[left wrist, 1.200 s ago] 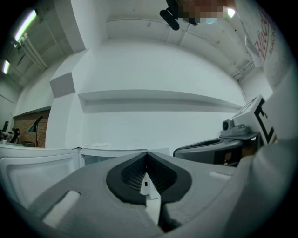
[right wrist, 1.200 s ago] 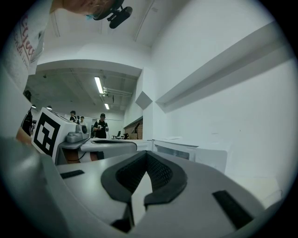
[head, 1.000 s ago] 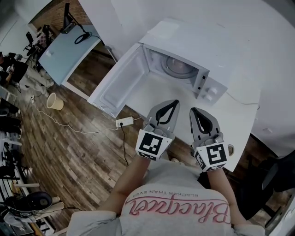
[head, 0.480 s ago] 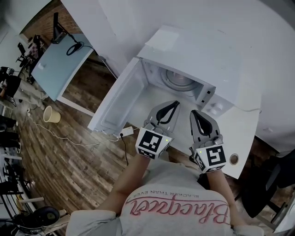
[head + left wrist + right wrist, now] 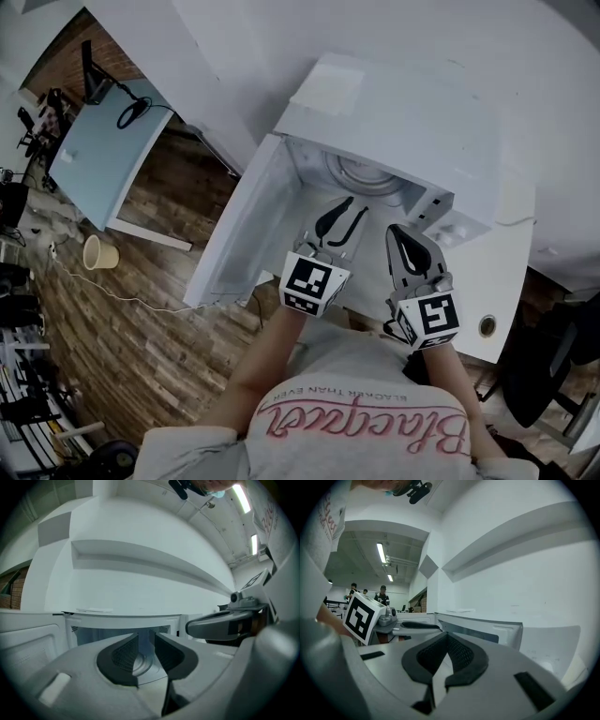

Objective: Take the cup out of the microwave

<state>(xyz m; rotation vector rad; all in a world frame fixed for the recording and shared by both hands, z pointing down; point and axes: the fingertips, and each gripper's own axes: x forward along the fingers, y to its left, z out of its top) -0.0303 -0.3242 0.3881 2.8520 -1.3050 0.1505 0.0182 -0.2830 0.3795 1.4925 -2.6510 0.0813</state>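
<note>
While left gripper [image 5: 345,206], jaws slightly apart and empty, sits at the mouth of the open white box-shaped microwave [image 5: 403,103], right gripper [image 5: 403,231] beside it is closed, empty; cup not discernible.

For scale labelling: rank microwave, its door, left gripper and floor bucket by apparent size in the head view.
1. microwave
2. door
3. left gripper, enlarged by nearness to the camera
4. bucket

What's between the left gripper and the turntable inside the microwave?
Nothing. In the left gripper view, the left hand-held gripper has its jaws parted and frames the turntable directly, with no object before it.
</note>
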